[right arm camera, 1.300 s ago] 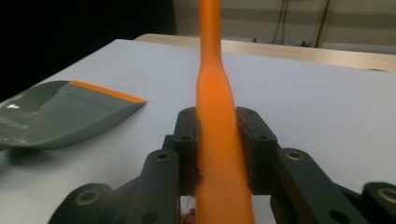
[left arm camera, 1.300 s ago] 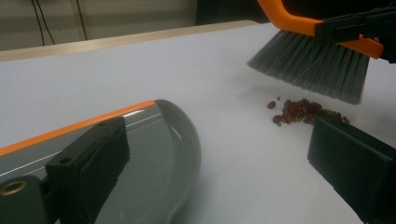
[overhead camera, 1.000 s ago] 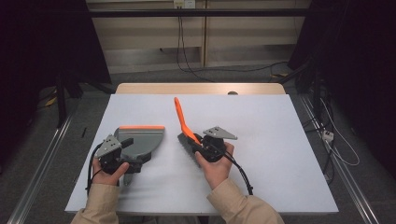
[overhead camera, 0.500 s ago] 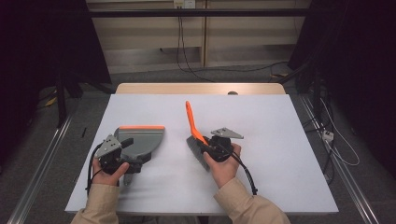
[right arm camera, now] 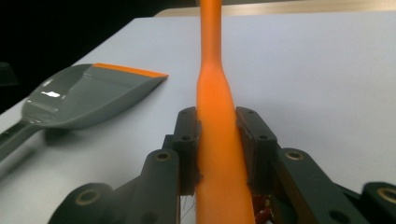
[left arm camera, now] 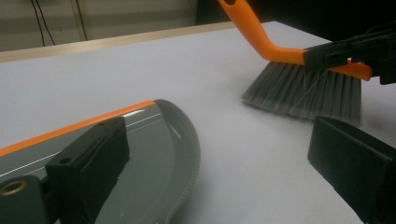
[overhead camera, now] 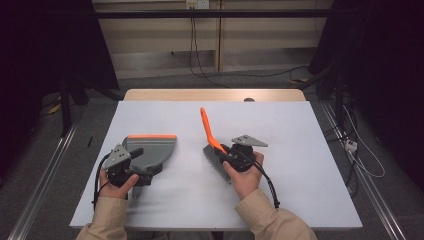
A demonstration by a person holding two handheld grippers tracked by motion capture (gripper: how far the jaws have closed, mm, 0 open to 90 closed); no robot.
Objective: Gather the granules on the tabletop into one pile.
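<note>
Brush (overhead camera: 214,145): clamped at orange back by right tool (overhead camera: 229,154); bristles touching table (overhead camera: 300,150), handle rising ahead of tool.
Dustpan (overhead camera: 150,150): beside left tool (overhead camera: 134,161); jaws seen apart, grip on it not discernible.
Handling: judged light, stiff plastic, smooth handle liable to twist; best gripped low, near bristle block.
Right gripper view: pads (right arm camera: 187,140) seen pressed on handle.
Left gripper view: bristle splay (left arm camera: 303,91) shown.

Orange-handled grey brush (overhead camera: 212,145) stands bristles-down beside grey orange-lipped dustpan (overhead camera: 150,150).
</note>
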